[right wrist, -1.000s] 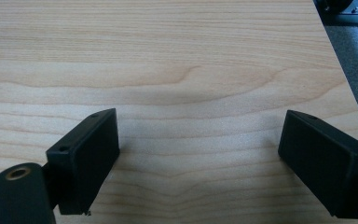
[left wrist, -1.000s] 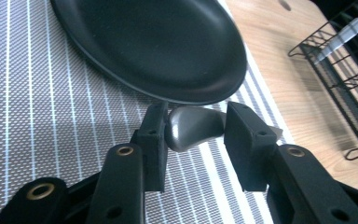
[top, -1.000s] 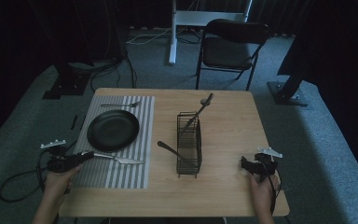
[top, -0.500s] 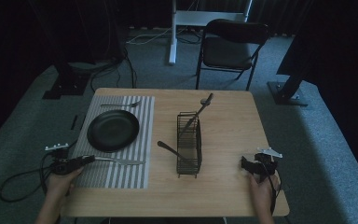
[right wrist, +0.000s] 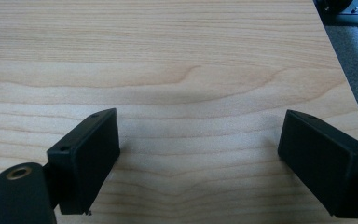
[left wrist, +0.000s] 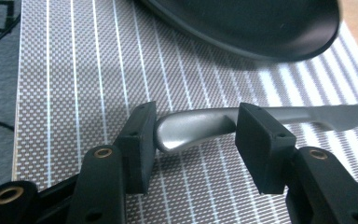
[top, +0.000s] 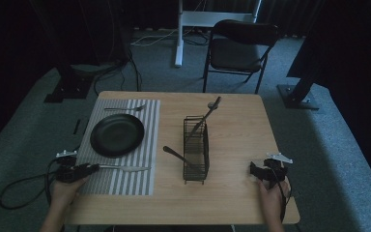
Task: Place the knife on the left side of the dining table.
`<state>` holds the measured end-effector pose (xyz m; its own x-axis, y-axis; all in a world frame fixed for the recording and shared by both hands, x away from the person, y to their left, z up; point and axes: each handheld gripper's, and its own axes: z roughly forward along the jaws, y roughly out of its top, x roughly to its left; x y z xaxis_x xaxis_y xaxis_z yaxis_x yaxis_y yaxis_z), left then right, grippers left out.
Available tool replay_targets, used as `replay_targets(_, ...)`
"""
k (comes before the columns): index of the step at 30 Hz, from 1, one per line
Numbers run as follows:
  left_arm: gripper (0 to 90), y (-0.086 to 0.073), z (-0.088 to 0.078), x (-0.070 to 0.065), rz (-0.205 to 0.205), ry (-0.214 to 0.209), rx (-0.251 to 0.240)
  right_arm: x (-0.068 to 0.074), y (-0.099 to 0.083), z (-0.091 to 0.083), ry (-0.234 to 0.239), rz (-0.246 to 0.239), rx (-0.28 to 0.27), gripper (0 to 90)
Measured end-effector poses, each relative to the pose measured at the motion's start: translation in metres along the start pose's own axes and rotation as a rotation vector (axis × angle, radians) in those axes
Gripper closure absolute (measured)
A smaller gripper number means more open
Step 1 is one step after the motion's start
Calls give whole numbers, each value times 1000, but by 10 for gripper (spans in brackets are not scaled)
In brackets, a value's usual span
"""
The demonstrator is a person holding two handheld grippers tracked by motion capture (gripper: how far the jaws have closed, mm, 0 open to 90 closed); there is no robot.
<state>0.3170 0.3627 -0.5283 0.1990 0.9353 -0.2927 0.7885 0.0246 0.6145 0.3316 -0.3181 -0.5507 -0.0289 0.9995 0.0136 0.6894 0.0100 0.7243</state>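
A silver table knife lies on the striped placemat just in front of the black plate. My left gripper is at the knife's handle end, low over the mat. In the left gripper view the handle lies between the jaws of the left gripper, which have just been opening; the pads do not press on it. My right gripper rests near the table's right front edge. In the right gripper view it stands wide open over bare wood.
A black wire cutlery rack stands mid-table with one utensil leaning out of its far end and a dark handle sticking out to the left. A fork lies behind the plate. A folding chair stands beyond the table.
My left hand has sunk a little with the knife, down to the placemat. The right hand has kept still.
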Motion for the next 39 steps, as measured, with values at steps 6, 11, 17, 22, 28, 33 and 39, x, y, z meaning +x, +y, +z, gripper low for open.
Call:
replay_targets(6, 408, -5, -6, -8, 13, 54, -41, 0, 0, 0, 0, 1, 1, 117)
replay_targets(11, 373, -18, -13, -23, 25, 55, -94, 0, 0, 0, 0, 1, 1, 117)
replay_targets(17, 293, -30, -14, -40, 68, 91, -127, 0, 0, 0, 0, 1, 1, 117)
replay_targets(22, 188, -40, -14, -49, 69, 120, -159, 0, 0, 0, 0, 1, 1, 117)
replay_targets(28, 100, -50, -15, -56, 94, 151, -169, 0, 0, 0, 0, 1, 1, 117)
replay_targets(33, 76, -56, -15, -59, 106, 170, -183, 0, 0, 0, 0, 1, 1, 117)
replay_targets(39, 13, -67, -15, -63, 139, 263, -223, 0, 0, 0, 0, 1, 1, 117)
